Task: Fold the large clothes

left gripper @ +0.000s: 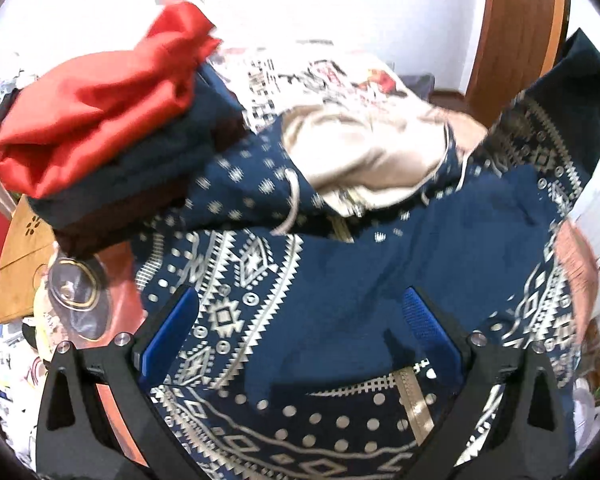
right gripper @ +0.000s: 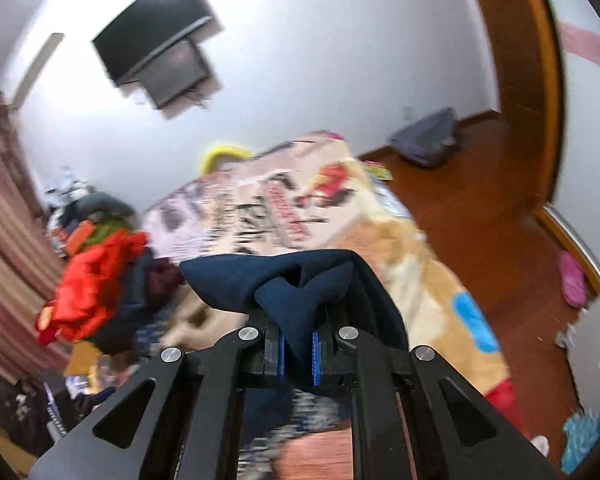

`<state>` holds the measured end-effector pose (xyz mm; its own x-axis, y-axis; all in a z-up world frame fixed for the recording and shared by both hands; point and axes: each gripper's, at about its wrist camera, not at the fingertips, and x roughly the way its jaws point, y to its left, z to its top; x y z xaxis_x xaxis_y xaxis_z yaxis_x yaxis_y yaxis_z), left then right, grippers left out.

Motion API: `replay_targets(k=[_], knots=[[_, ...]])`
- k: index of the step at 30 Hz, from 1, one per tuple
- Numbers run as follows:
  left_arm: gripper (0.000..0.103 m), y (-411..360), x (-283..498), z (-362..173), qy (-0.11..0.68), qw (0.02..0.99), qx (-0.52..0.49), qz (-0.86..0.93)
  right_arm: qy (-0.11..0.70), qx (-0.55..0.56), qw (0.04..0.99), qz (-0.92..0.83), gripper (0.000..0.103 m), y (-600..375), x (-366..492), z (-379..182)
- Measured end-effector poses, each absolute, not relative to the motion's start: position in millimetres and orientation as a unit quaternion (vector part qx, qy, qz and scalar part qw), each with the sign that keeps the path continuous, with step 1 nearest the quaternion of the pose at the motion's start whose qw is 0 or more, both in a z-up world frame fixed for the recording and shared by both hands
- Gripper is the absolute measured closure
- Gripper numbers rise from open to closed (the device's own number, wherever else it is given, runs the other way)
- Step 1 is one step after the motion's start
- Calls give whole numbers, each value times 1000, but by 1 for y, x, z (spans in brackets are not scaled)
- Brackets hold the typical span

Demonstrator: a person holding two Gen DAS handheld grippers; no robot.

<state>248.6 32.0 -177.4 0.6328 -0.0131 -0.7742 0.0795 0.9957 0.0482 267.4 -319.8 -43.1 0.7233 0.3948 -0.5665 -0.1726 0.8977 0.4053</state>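
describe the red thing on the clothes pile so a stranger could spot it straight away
Start at the big navy hooded garment with cream geometric print spread under the left hand-held gripper. At its upper left stands a stack of folded dark clothes. The shiny red-orange folded cloth lies on top, the only bright, satiny piece there.

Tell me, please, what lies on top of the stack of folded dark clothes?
A folded red garment lies on top of the dark stack, covering most of its upper face. What is inside the stack's layers cannot be seen.
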Motion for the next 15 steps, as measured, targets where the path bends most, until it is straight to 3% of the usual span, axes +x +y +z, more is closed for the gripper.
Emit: replay_targets(k=[5,15], knots=[[1,43,233,-162,409,912,29,-25,357,126,903,201,95,-256,266,-51],[1,62,210,-183,431,902,26,-19,476,60,844,238,93,-185,256,-132]])
